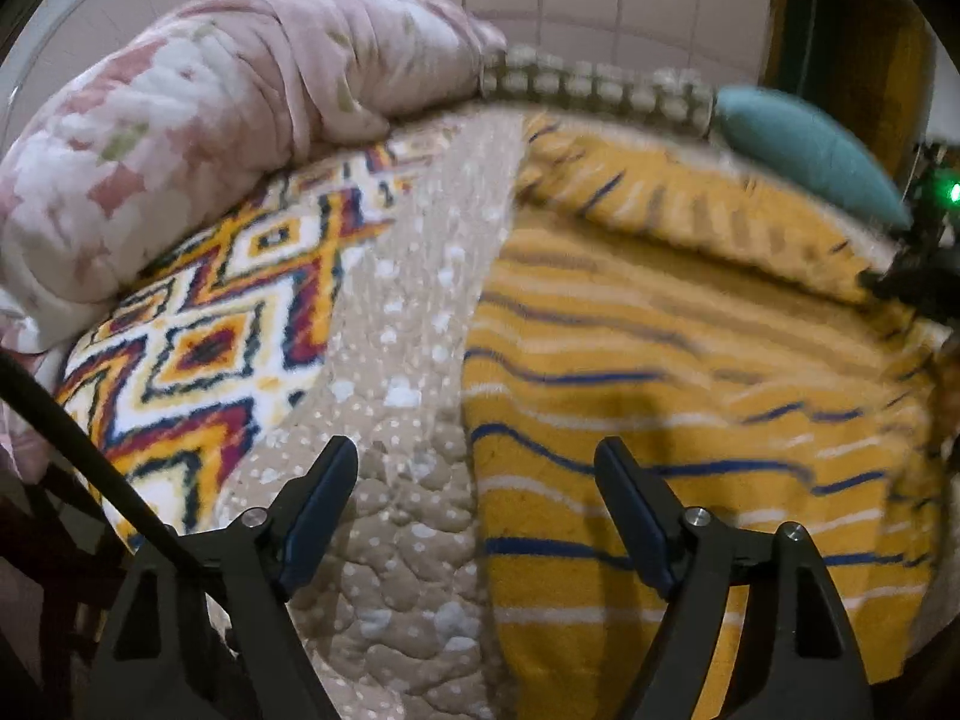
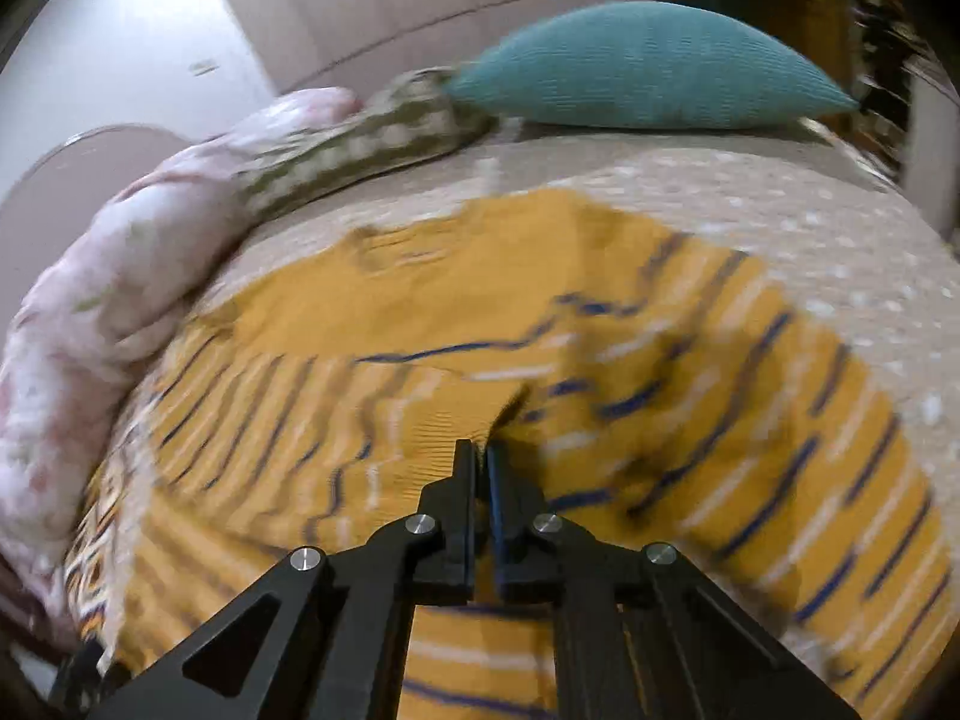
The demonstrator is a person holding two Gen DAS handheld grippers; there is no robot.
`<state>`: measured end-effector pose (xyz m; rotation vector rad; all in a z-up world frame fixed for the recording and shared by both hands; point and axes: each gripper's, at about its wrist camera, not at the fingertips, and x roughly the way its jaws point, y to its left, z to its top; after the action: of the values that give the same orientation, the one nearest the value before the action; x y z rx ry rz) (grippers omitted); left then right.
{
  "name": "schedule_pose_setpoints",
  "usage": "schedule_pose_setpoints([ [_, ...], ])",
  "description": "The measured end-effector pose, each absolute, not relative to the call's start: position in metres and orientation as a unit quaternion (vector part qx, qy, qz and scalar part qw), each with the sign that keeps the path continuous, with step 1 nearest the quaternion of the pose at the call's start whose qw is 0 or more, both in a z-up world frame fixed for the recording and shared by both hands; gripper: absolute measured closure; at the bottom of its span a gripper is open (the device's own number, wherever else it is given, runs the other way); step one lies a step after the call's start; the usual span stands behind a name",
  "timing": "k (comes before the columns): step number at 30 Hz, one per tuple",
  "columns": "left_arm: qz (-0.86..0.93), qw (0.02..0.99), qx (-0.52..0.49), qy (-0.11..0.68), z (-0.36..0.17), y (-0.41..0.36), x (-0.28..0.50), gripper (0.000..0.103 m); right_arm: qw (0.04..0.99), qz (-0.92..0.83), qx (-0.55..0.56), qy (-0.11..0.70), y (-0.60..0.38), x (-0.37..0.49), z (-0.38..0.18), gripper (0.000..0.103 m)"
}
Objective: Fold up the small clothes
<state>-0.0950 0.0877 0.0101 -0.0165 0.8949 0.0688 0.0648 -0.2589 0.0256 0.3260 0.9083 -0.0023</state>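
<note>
One garment is in work: a yellow striped sweater [image 2: 540, 324] spread on the bed [image 1: 414, 330]. Right gripper [image 2: 480, 450]: jaws closed together, pinching a fold of the knit just ahead of their tips, apparently a sleeve or side edge being carried over the body. Left gripper [image 1: 477, 468]: jaws wide apart, holding nothing, straddling the sweater's edge, with bedspread beneath the near jaw. Judgement: folding is at an early stage; no finished fold is evident, and most remains. Motion blur obscures the sweater's outline in both views; its lower hem is cut off behind the jaws, so sleeve positions cannot be confirmed.
</note>
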Motion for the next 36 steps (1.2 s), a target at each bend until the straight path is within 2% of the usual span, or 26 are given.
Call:
schedule_pose_setpoints([
  [1,0.038,0.890,-0.002,0.455,0.002,0.086,-0.090,0.023,0.882,-0.021,0.151,0.447,-0.264,0.068,0.021,0.098],
  [3,0.039,0.893,-0.002,0.449,0.004,0.086,-0.094,0.023,0.870,-0.010,0.170,0.462,-0.273,0.070,0.017,0.098],
  [6,0.019,0.889,-0.016,0.457,0.016,0.084,-0.103,0.023,0.883,0.015,0.192,0.429,-0.286,0.046,0.041,0.096],
  [9,0.003,0.892,-0.033,0.450,0.030,0.081,-0.115,0.023,0.892,0.030,0.214,0.397,-0.318,-0.003,0.069,0.083],
  [11,-0.005,0.897,-0.038,0.440,0.040,0.075,-0.124,0.023,0.899,0.005,0.218,0.379,-0.351,-0.040,0.081,0.060],
  [12,-0.011,0.898,-0.041,0.438,0.043,0.071,-0.127,0.022,0.902,-0.020,0.215,0.374,-0.371,-0.063,0.084,0.055],
  [16,-0.044,0.893,-0.037,0.446,0.047,0.046,-0.135,0.022,0.891,-0.087,0.204,0.395,-0.419,-0.120,0.073,0.050],
  [20,-0.059,0.893,-0.017,0.447,0.051,0.020,-0.143,0.022,0.878,-0.071,0.219,0.420,-0.427,-0.158,0.046,0.043],
  [23,-0.073,0.893,0.002,0.444,0.056,0.003,-0.152,0.022,0.877,-0.070,0.187,0.436,-0.408,-0.164,0.021,0.045],
  [24,-0.075,0.894,0.011,0.442,0.058,-0.001,-0.155,0.022,0.878,-0.075,0.165,0.443,-0.401,-0.162,0.013,0.052],
  [26,-0.076,0.897,0.032,0.434,0.063,-0.008,-0.161,0.022,0.885,-0.076,0.092,0.450,-0.392,-0.165,0.015,0.094],
  [28,-0.067,0.903,0.041,0.423,0.068,-0.010,-0.164,0.022,0.896,-0.078,0.058,0.433,-0.395,-0.164,0.040,0.094],
  [31,-0.063,0.905,0.017,0.420,0.074,-0.006,-0.164,0.022,0.921,-0.154,-0.015,0.359,-0.407,-0.173,0.093,0.094],
  [34,-0.070,0.903,0.002,0.424,0.074,-0.003,-0.166,0.022,0.935,-0.174,-0.005,0.308,-0.420,-0.193,0.126,0.092],
  [36,-0.069,0.902,0.008,0.426,0.072,-0.003,-0.167,0.022,0.933,-0.162,0.013,0.322,-0.425,-0.203,0.117,0.083],
])
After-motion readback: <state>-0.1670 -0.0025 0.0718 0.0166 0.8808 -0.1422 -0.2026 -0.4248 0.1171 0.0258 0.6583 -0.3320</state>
